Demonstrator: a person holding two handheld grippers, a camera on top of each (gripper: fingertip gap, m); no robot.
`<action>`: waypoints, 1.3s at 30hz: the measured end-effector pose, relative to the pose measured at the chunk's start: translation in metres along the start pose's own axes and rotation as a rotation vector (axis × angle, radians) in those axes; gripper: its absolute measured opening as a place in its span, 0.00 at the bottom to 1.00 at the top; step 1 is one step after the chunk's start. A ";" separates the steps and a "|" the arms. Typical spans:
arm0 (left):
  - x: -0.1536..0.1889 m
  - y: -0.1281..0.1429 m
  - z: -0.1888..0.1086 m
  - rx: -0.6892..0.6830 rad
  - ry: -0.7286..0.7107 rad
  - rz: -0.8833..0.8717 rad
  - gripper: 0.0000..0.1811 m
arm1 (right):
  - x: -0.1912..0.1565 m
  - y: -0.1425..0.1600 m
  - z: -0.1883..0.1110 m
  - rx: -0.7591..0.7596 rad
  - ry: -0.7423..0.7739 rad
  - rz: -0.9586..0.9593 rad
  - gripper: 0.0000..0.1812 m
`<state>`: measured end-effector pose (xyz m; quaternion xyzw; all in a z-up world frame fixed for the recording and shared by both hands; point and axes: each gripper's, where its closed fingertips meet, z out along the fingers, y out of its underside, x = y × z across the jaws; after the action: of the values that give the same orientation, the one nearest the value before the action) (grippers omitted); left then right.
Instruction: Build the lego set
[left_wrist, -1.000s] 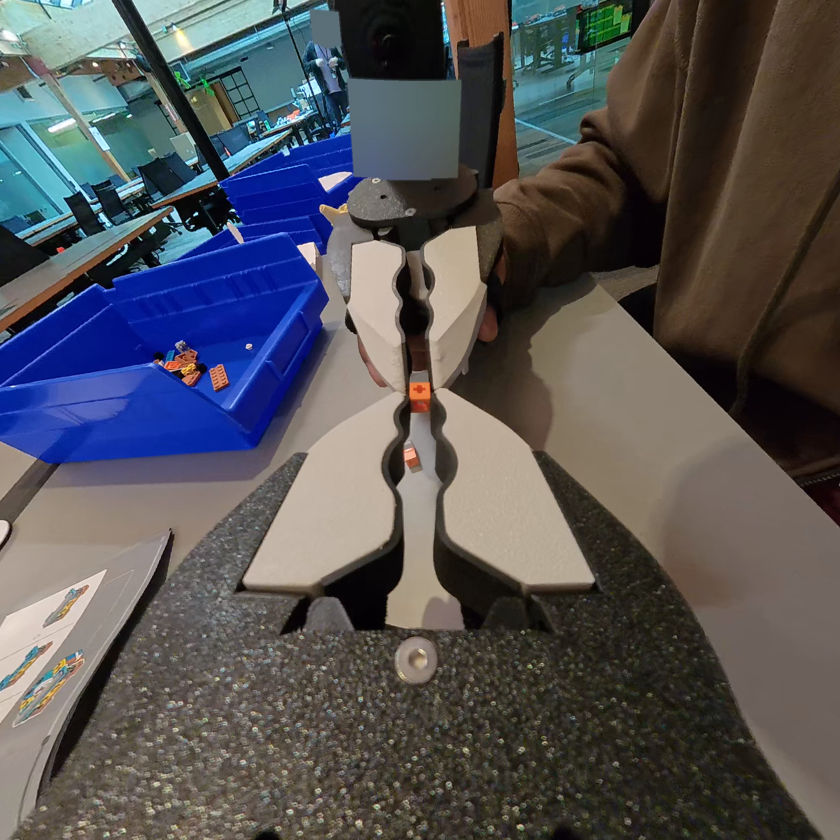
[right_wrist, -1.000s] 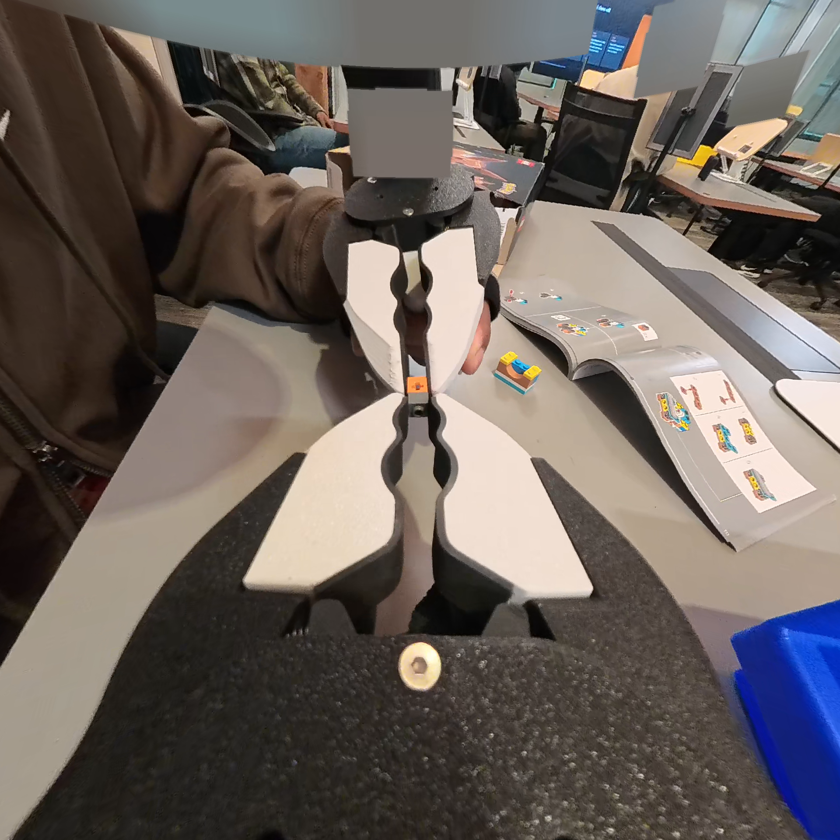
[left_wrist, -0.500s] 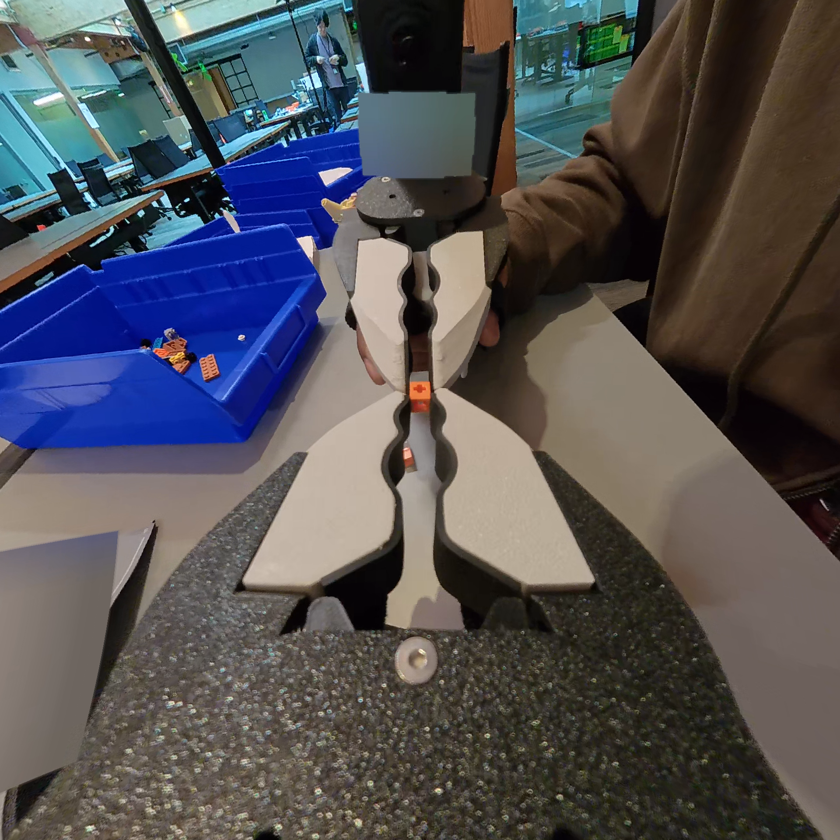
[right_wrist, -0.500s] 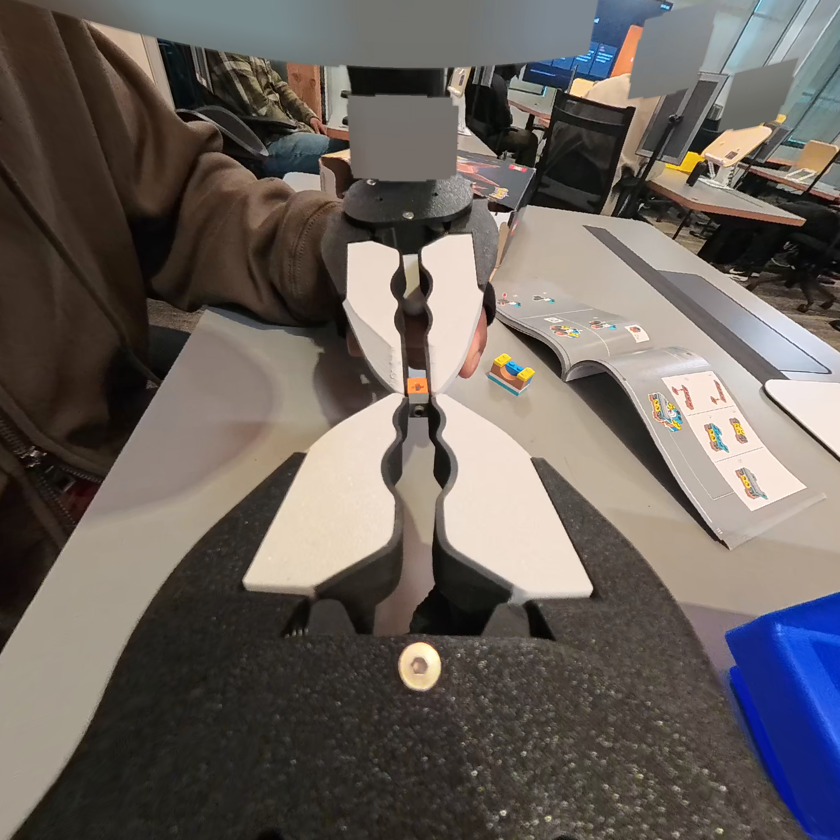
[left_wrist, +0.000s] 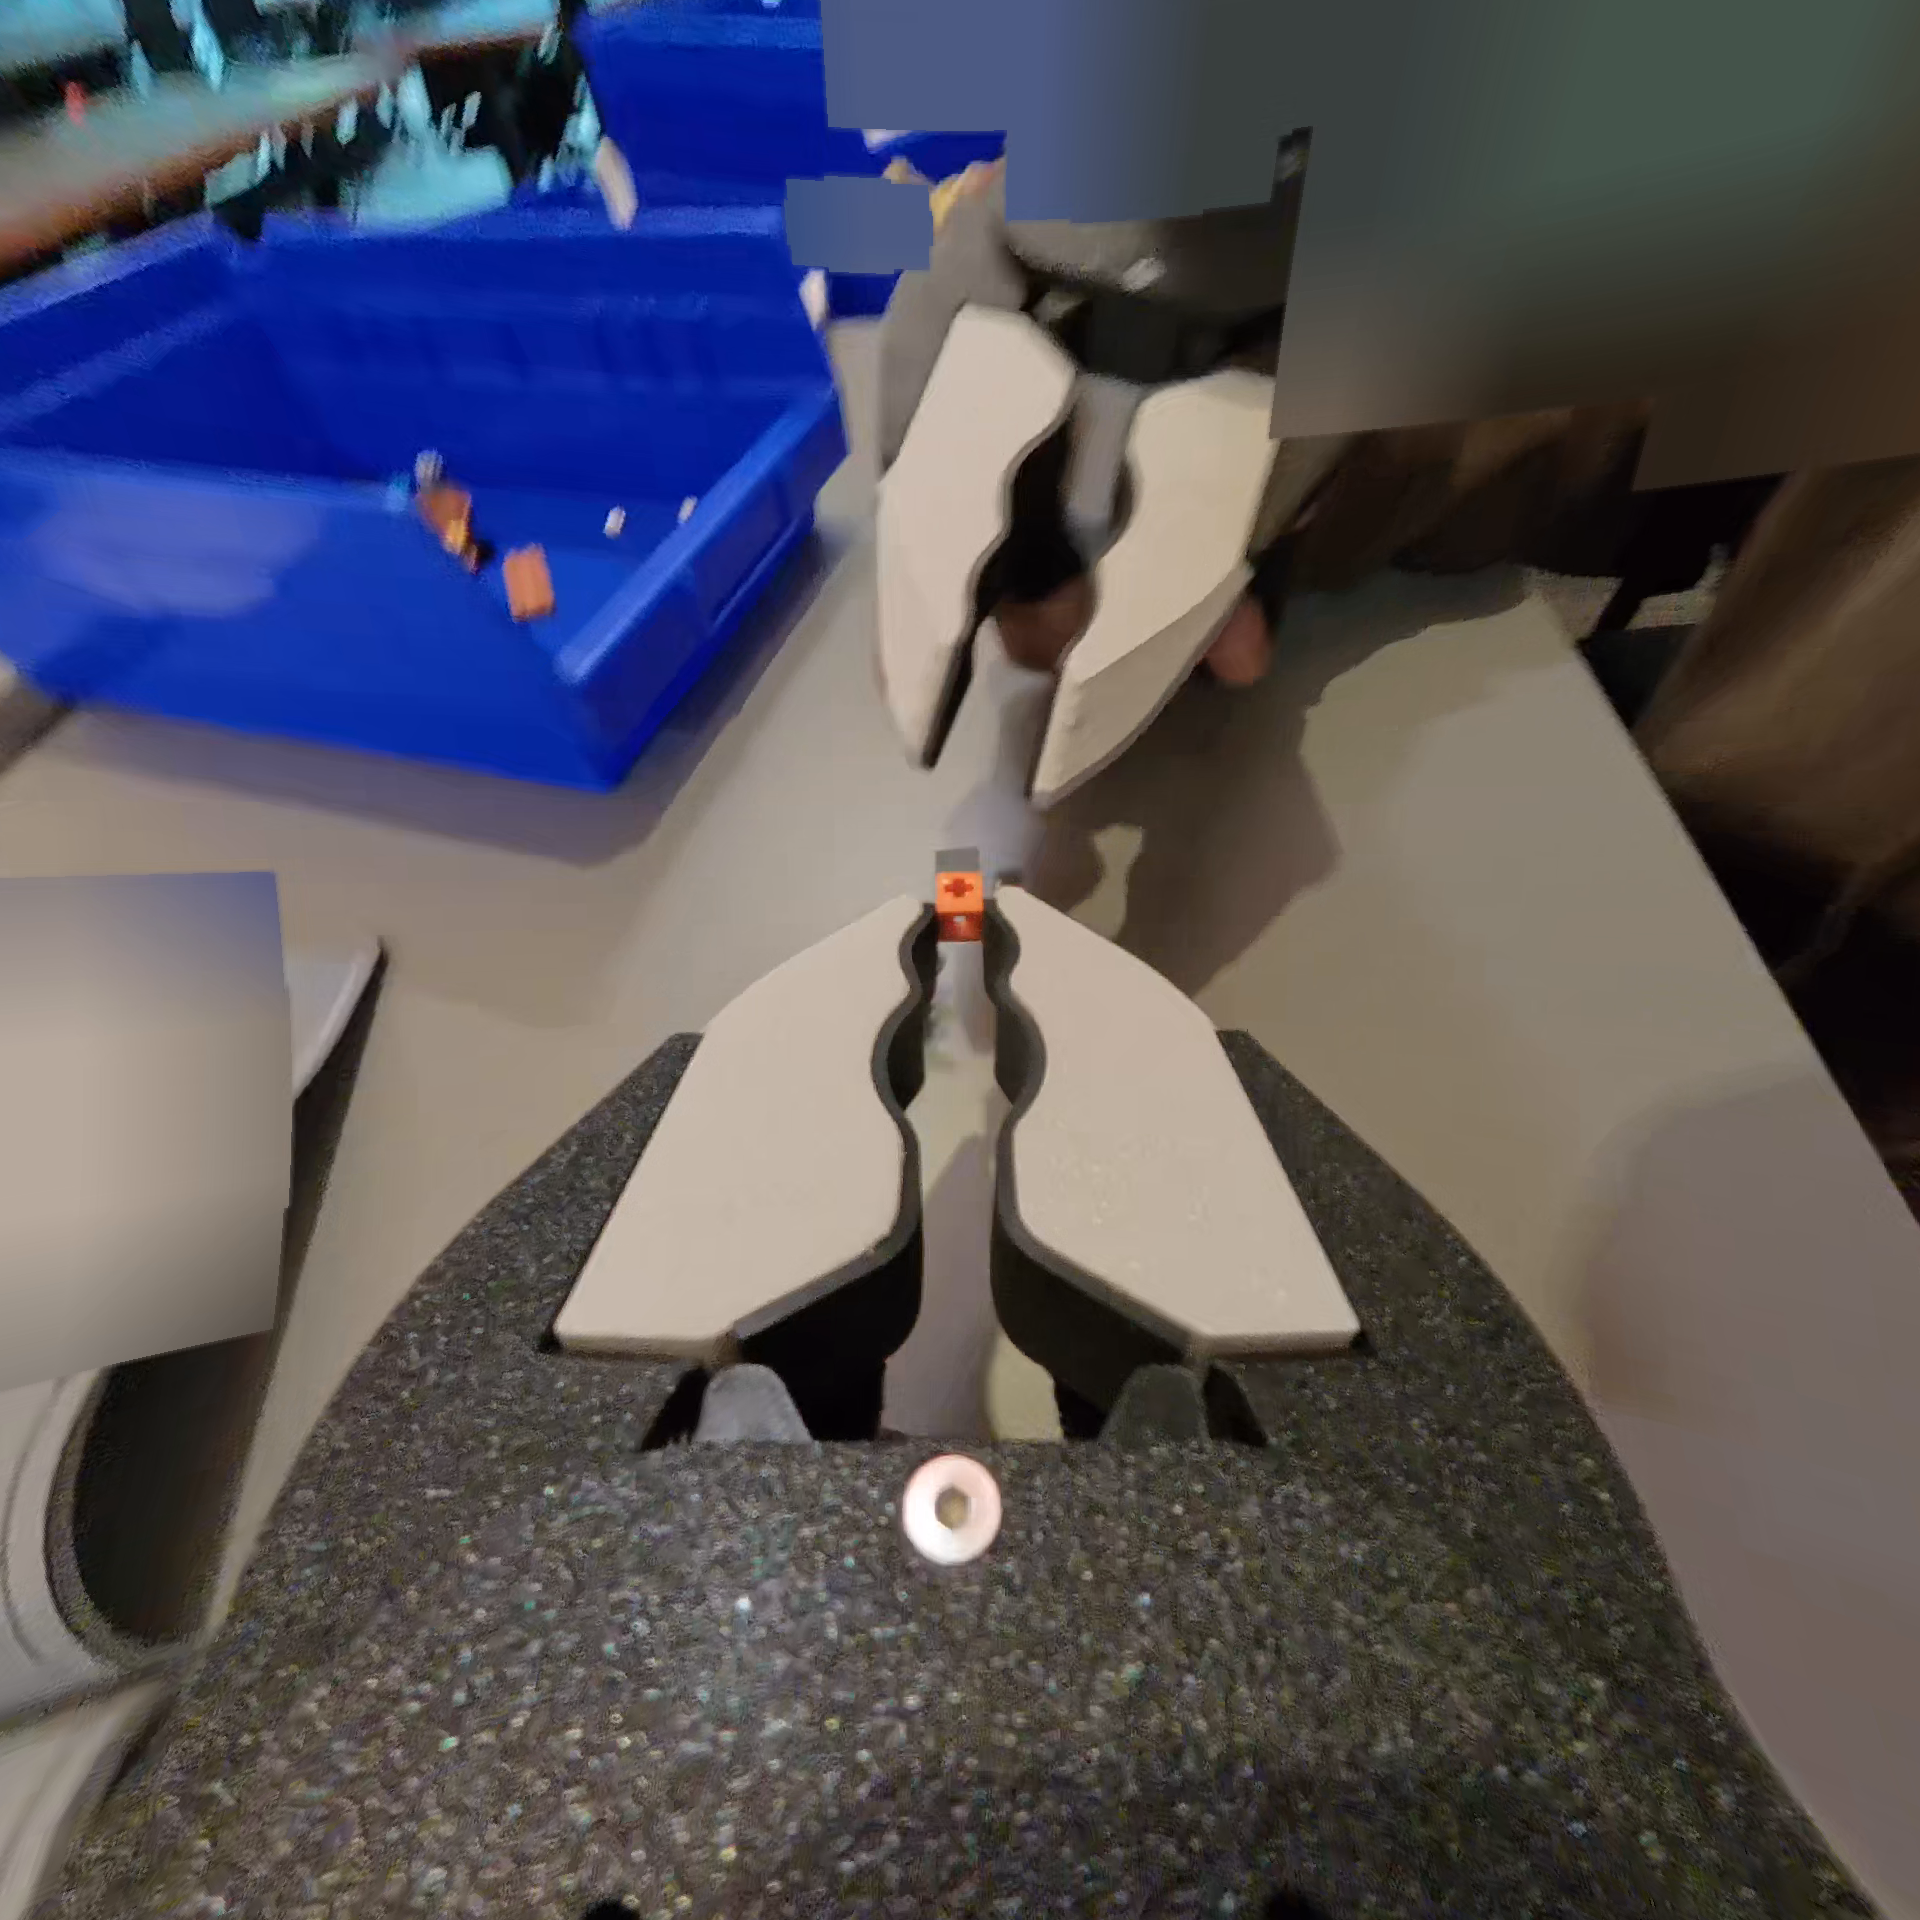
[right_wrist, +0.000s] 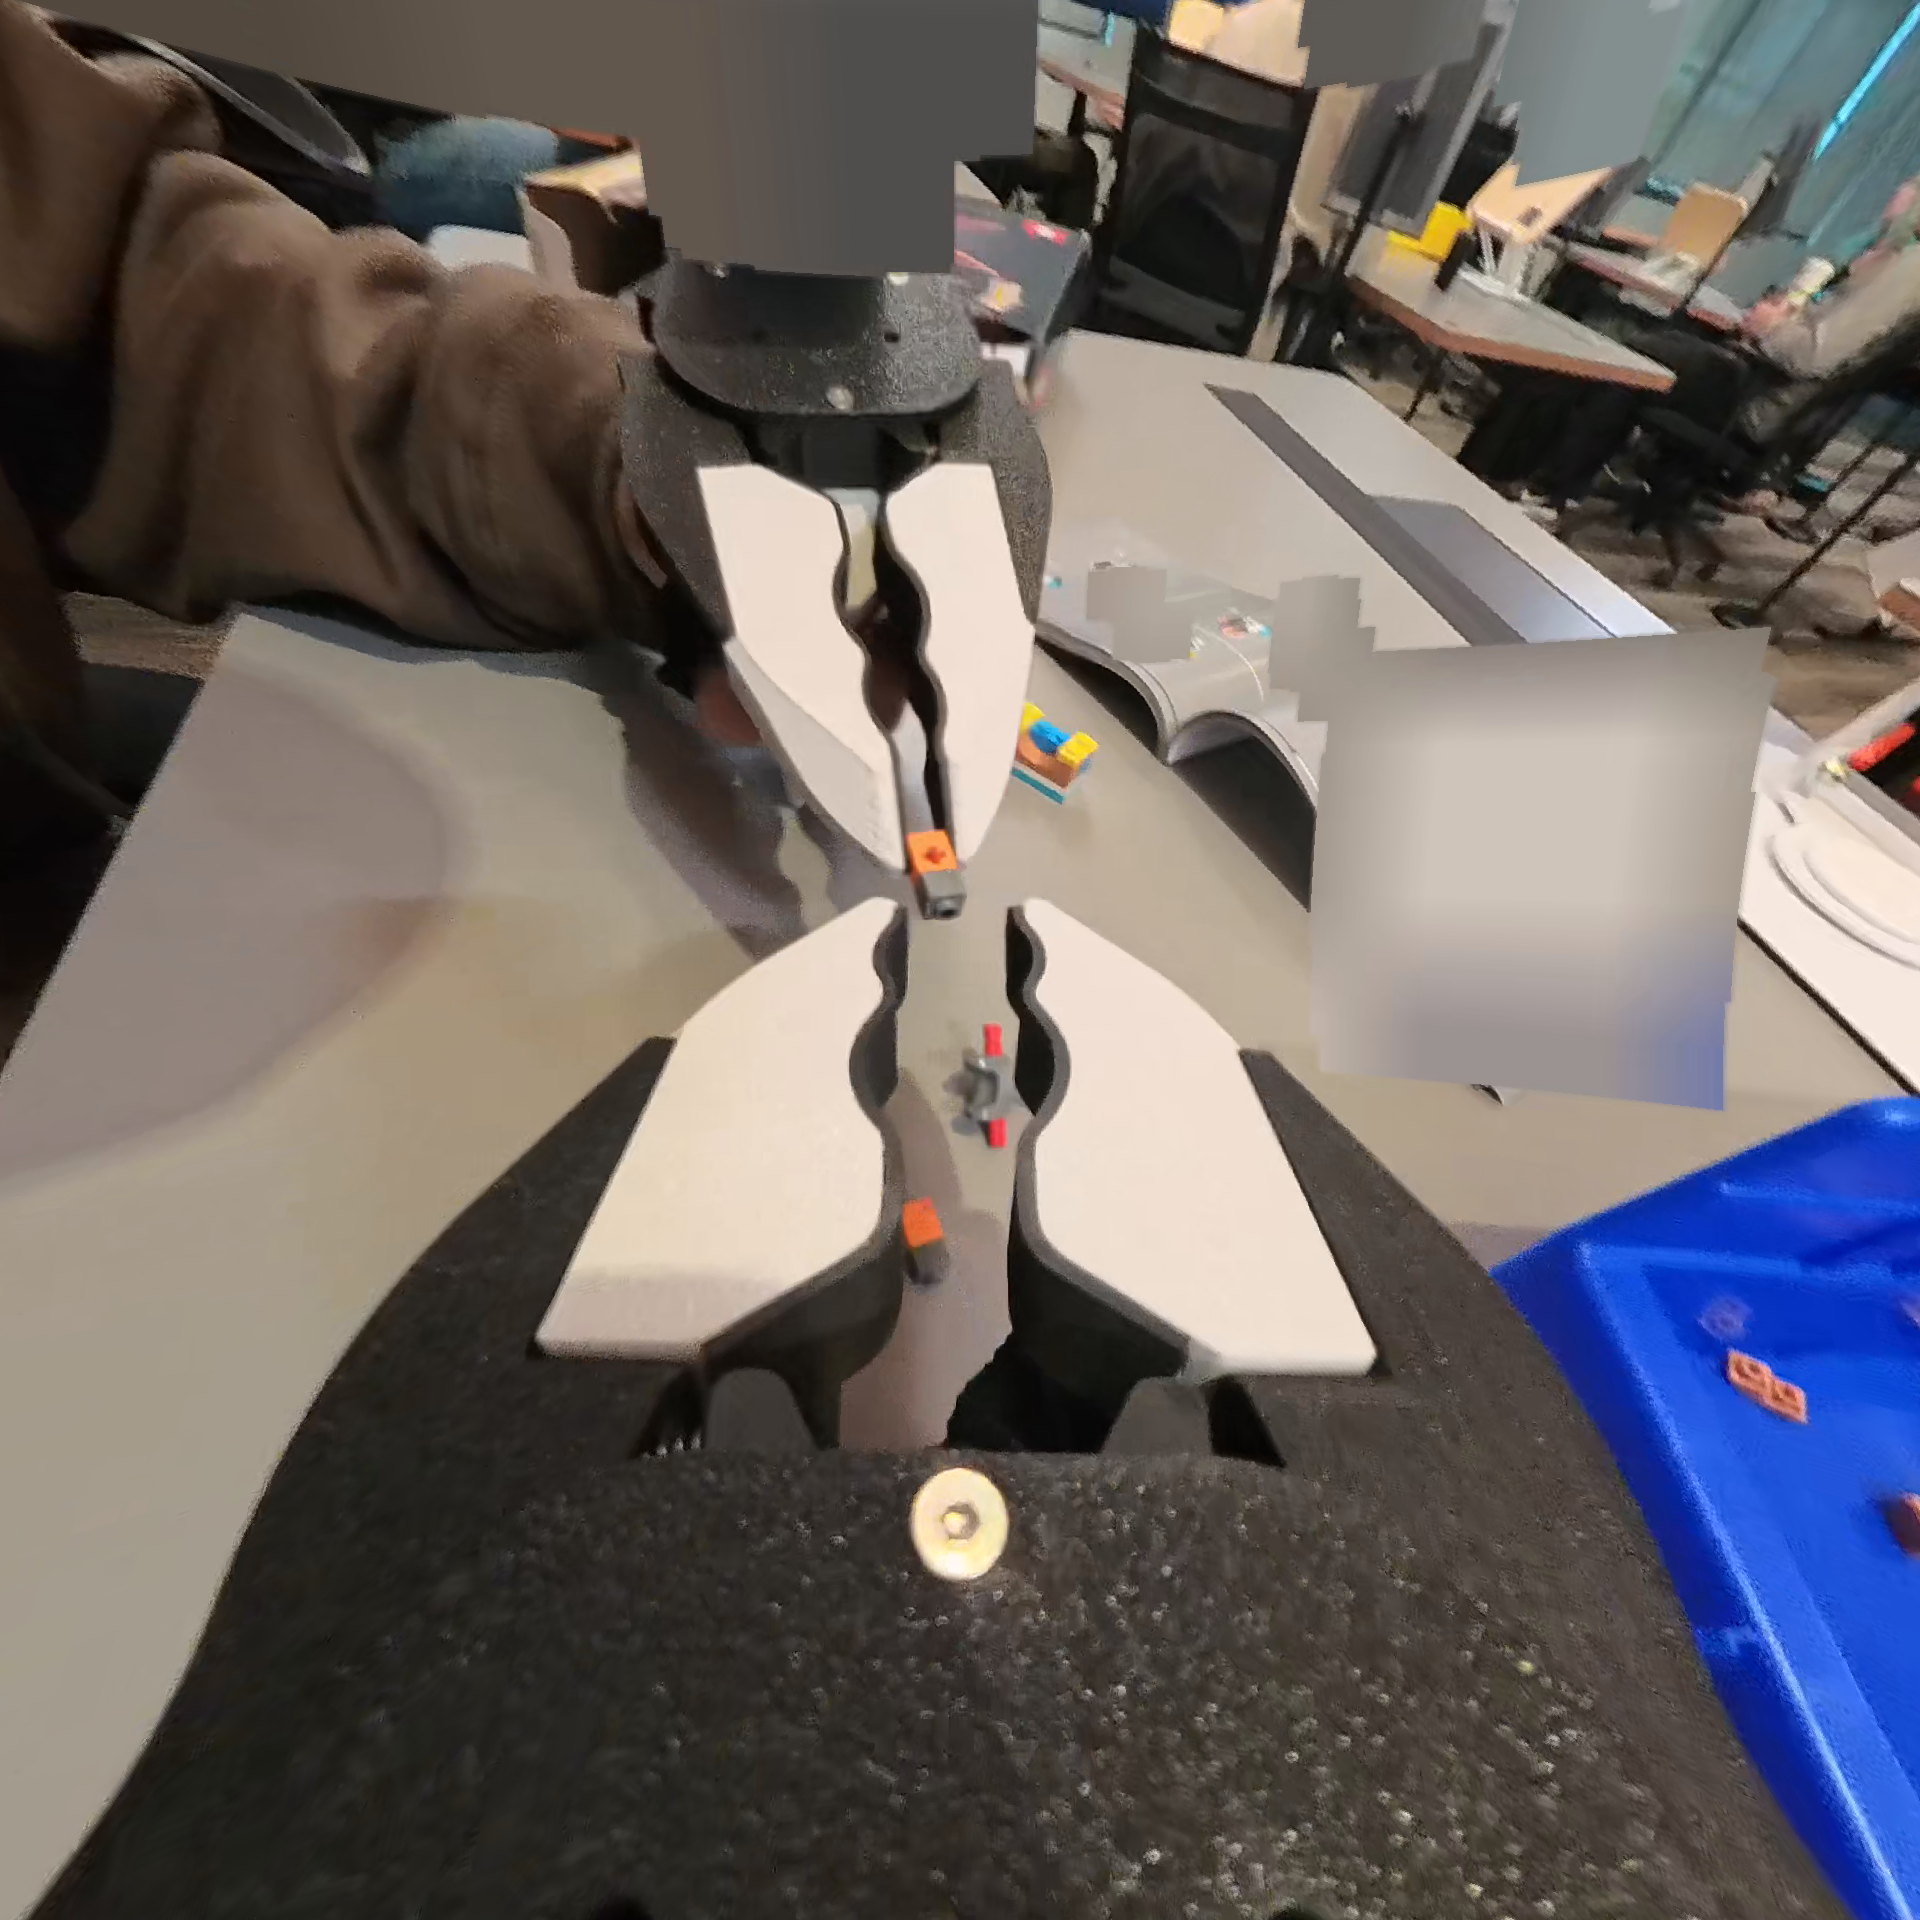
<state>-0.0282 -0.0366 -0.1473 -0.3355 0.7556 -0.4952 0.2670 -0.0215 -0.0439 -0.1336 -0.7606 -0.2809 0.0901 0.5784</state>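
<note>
My left gripper (left_wrist: 958, 920) is shut on a small orange brick (left_wrist: 957, 906) with a grey piece joined to its far end. In the right wrist view the left gripper (right_wrist: 932, 864) comes from the far side and holds the orange brick (right_wrist: 930, 852) and grey piece (right_wrist: 940, 899) above the table. My right gripper (right_wrist: 956, 914) is open and empty, just short of that piece; it also shows in the left wrist view (left_wrist: 987, 769). Below it on the table lie a grey part on a red axle (right_wrist: 987, 1086) and another orange-and-dark piece (right_wrist: 923, 1236).
A small blue, yellow and brown model (right_wrist: 1055, 753) stands beside an open instruction booklet (right_wrist: 1216, 717). A blue bin (left_wrist: 623, 665) with several loose pieces (left_wrist: 525, 582) is on the left, also shown in the right wrist view (right_wrist: 1621, 1455). A person's brown sleeve (right_wrist: 364, 416) reaches across the table. The grippers are tip to tip, or close to it.
My right gripper has opened, let go of the orange-and-grey piece and drawn back a little. My left gripper still holds the piece. Both views have shifted and blurred.
</note>
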 end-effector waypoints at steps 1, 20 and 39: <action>-0.006 0.007 0.001 -0.034 -0.022 -0.047 0.04 | 0.004 0.004 0.001 -0.023 0.015 0.007 0.09; -0.007 0.068 0.007 -0.438 -0.081 -0.188 0.06 | 0.023 0.059 0.011 -0.304 0.006 0.004 0.11; -0.009 0.015 0.013 -0.170 -0.209 -0.085 0.13 | 0.038 0.026 -0.002 -0.119 0.111 -0.060 0.13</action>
<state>-0.0164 -0.0323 -0.1648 -0.4384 0.7479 -0.4029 0.2934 0.0190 -0.0298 -0.1502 -0.7887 -0.2759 0.0136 0.5492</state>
